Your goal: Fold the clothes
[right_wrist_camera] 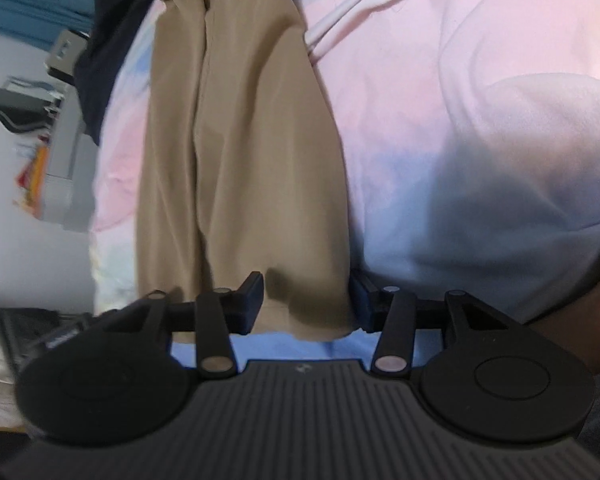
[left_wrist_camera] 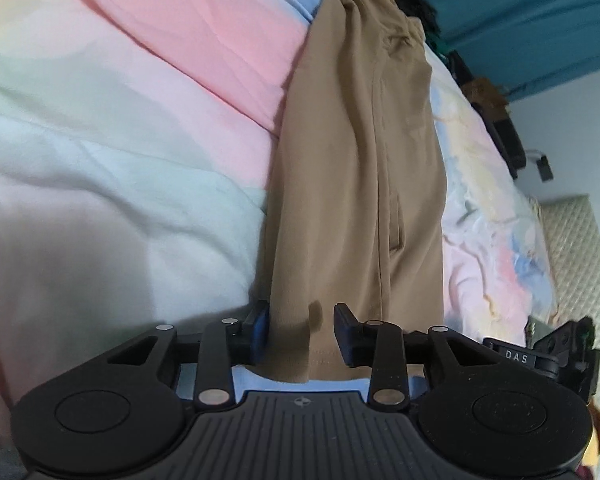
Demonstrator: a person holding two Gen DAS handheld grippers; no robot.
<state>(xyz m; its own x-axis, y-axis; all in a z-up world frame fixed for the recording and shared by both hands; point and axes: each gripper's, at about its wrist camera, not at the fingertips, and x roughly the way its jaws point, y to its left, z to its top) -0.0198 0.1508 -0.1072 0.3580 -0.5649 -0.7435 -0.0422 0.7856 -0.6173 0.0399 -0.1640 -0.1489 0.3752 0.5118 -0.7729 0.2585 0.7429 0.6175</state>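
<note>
Pastel bedding [left_wrist_camera: 148, 92] in pink, blue, pale green and yellow covers the bed and makes a soft, wrinkled surface under everything. On it lie tan trousers [left_wrist_camera: 356, 168], stretched out long and narrow away from both cameras, with the two legs laid one over the other, so one lengthwise fold seems to be made already. The far end is bunched and twisted beside some dark clothes [left_wrist_camera: 414, 6]. The near hem lies between the fingers of both tools: the left gripper [left_wrist_camera: 302, 330] and the right gripper [right_wrist_camera: 308, 300] each have their fingers spread, with the tan cloth in the gap but not pinched. I judge that the crosswise folds are what is left, because the trousers lie at full length; whether the hem is about to be taken or was just let go, the pictures cannot settle. Behind the bed hangs a teal curtain [left_wrist_camera: 532, 16] on a pale wall, and shelves with small things [right_wrist_camera: 56, 152] stand at the side.
</note>
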